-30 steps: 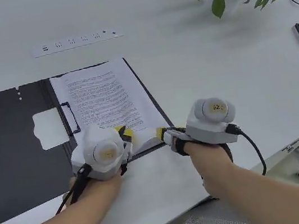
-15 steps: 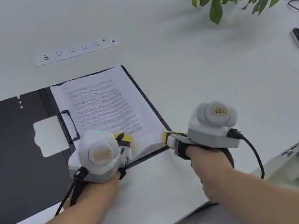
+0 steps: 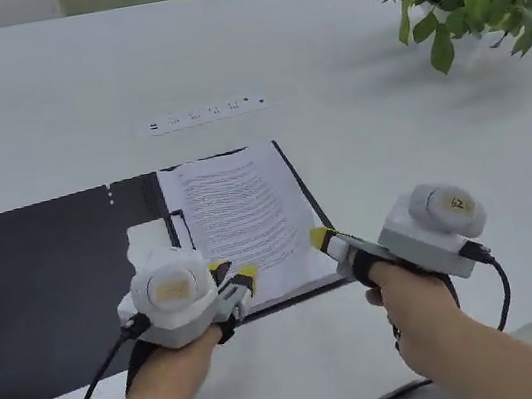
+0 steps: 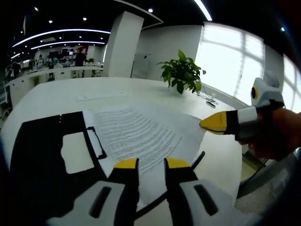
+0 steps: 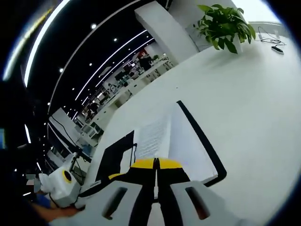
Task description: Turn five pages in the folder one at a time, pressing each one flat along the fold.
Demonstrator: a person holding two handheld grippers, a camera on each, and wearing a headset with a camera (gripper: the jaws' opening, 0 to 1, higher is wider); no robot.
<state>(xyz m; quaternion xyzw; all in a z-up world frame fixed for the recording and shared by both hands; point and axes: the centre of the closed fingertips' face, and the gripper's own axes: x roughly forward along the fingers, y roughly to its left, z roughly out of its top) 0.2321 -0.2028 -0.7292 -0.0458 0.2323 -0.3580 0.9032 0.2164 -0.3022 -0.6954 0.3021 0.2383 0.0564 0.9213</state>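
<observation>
An open black folder [image 3: 57, 283] bearing a printed page [image 3: 243, 213] is shown at centre, flanked at its lower edge by the left gripper [image 3: 234, 271], jaws parted, and the right gripper [image 3: 321, 239], jaws together.

Office: long desks [image 4: 44, 75], ceiling light strips [image 4: 56, 32]

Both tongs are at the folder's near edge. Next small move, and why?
Probably open the right tongs and nip the top page at its near right corner: they look shut beside it, and the left tongs sit slightly open at its near edge.
</observation>
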